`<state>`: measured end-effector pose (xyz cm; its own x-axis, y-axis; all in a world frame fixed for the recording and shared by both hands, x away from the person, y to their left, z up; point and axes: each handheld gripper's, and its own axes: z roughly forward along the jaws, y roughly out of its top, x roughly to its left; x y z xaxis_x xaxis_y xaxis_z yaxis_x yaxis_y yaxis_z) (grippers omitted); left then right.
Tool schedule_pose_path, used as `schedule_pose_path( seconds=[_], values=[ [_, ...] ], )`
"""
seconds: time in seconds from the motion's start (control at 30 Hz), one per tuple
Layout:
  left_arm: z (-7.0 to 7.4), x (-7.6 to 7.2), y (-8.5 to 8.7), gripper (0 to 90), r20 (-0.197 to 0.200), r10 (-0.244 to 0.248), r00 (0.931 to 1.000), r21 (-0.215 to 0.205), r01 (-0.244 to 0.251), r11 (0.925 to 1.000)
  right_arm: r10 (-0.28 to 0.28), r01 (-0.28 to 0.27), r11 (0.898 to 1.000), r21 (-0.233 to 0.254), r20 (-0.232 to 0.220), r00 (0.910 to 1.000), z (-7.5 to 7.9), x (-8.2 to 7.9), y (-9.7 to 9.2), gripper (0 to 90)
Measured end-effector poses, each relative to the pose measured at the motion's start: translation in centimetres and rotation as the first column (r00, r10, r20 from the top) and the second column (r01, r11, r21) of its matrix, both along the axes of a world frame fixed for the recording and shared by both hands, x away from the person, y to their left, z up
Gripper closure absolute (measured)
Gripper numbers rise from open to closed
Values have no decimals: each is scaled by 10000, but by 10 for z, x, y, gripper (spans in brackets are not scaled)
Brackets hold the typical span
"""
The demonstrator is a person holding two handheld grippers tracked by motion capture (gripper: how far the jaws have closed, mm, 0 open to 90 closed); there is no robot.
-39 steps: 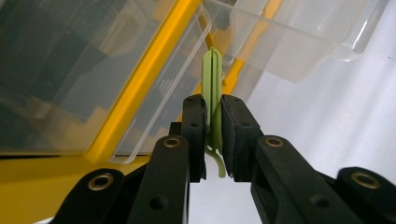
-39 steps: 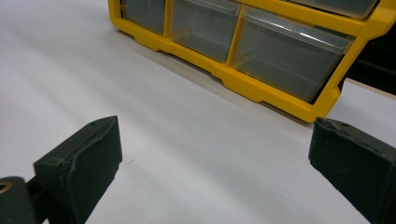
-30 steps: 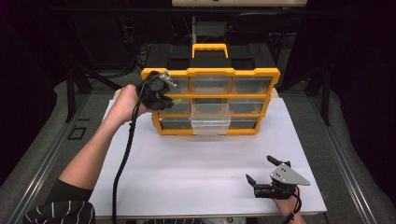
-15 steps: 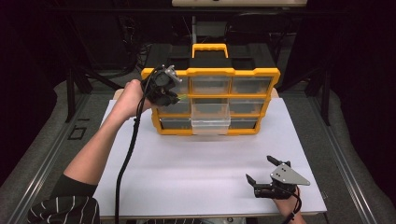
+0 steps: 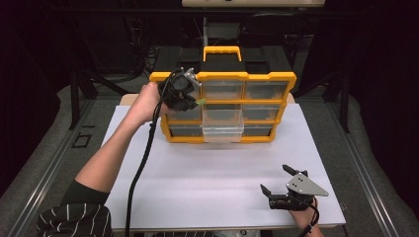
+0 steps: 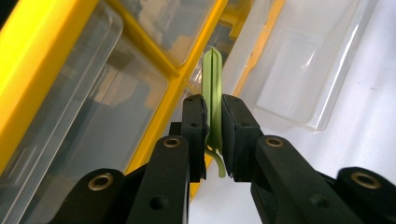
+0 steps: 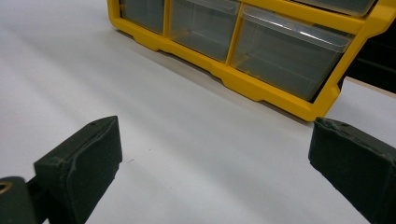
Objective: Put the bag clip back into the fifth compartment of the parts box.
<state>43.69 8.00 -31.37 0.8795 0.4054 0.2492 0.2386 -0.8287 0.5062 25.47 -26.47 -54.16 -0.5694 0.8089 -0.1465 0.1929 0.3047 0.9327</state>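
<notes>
One yellow drawer organizer stands at the table's far edge, holding nine clear drawers in three rows, with one bottom-middle drawer pulled out. Your two grippers: the left gripper, at the organizer's left side, is clamped on one green plastic piece; the right gripper, jaws spread wide, rests near the table's near right corner.

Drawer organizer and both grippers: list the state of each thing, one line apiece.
Drawer organizer: upright on the white table.
Bottom middle drawer: pulled out, looks empty.
Other drawers: pushed in.
Green plastic piece: clamped upright between the jaws.
Left gripper: shut on the green piece, beside the organizer's front.
Right gripper: open, holding nothing, low over the table.
</notes>
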Motion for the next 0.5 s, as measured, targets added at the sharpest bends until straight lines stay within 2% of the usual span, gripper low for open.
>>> schedule_pose_path(
  seconds=[0.5],
  values=[
    [-1, -2, -20, 804, 65, -442, 9990, 59, 441, 9990, -23, 23, 10000, -5, -11, 10000, 0, 0, 0, 24]
  ],
)
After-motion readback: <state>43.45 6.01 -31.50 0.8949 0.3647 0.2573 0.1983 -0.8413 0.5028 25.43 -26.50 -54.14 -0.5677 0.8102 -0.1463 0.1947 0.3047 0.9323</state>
